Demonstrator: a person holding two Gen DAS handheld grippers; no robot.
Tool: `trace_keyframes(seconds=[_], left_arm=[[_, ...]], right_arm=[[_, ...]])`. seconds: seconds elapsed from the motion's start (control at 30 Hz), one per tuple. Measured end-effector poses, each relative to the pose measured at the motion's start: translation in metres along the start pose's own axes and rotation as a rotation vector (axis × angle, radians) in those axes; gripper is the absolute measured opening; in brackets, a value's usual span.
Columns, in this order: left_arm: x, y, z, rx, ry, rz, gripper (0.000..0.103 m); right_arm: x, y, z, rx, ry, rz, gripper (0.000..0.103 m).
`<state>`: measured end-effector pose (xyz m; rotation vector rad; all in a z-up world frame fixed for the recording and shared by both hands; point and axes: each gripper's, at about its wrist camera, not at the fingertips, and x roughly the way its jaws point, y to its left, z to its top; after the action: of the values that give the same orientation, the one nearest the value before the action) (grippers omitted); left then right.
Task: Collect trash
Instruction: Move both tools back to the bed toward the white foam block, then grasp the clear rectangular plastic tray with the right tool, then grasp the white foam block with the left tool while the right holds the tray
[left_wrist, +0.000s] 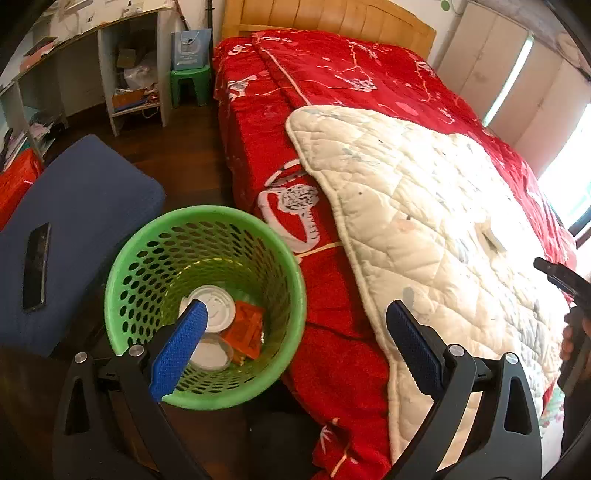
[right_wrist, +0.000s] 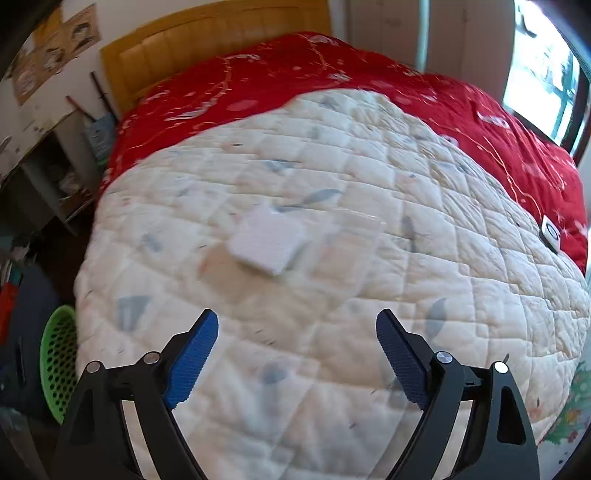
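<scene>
Overhead, both angled down — left hand-held gripper (left_wrist: 295, 314) agape over green basket (left_wrist: 291, 266); right hand-held gripper (right_wrist: 297, 323) agape, empty, above quilt (right_wrist: 369, 369).

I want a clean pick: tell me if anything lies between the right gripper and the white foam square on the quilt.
Nothing visible does. The right gripper has open, empty jaws, and only bare white quilt lies between it and the foam square. A clear plastic piece lies beside the square.

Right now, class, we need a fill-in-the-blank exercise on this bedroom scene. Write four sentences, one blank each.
1. The perforated basket beside the bed is ____.
2. The white foam square lies on the ____ quilt.
3. The dark phone rests on a ____ cushion.
4. The right gripper holds ____.

Missing words: green; cream; blue; nothing
</scene>
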<state>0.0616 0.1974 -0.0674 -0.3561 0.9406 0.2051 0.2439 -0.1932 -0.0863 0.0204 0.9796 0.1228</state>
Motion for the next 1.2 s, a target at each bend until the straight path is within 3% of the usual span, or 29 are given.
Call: trace_keyframes(seconds=[0.27, 0.67, 0.83, 0.97, 1.2], left_arm=[[0.009, -0.008, 0.004, 0.015, 0.012, -0.006, 0.096], [0.028, -0.02, 0.01, 0.039, 0.033, -0.011, 0.096], [0.033, -0.033, 0.015, 0.056, 0.038, -0.027, 0.096], [0.036, -0.053, 0.021, 0.097, 0.032, -0.041, 0.096], [0.047, -0.109, 0.032, 0.184, 0.027, -0.118, 0.096]], right_arm=[[0.037, -0.024, 0.021, 0.064, 0.047, -0.04, 0.08], [0.084, -0.023, 0.041, 0.089, 0.101, -0.087, 0.08], [0.097, -0.024, 0.043, 0.093, 0.126, -0.109, 0.068], [0.093, -0.032, 0.04, 0.101, 0.127, -0.101, 0.055], [0.065, -0.05, 0.029, 0.092, 0.095, -0.061, 0.055]])
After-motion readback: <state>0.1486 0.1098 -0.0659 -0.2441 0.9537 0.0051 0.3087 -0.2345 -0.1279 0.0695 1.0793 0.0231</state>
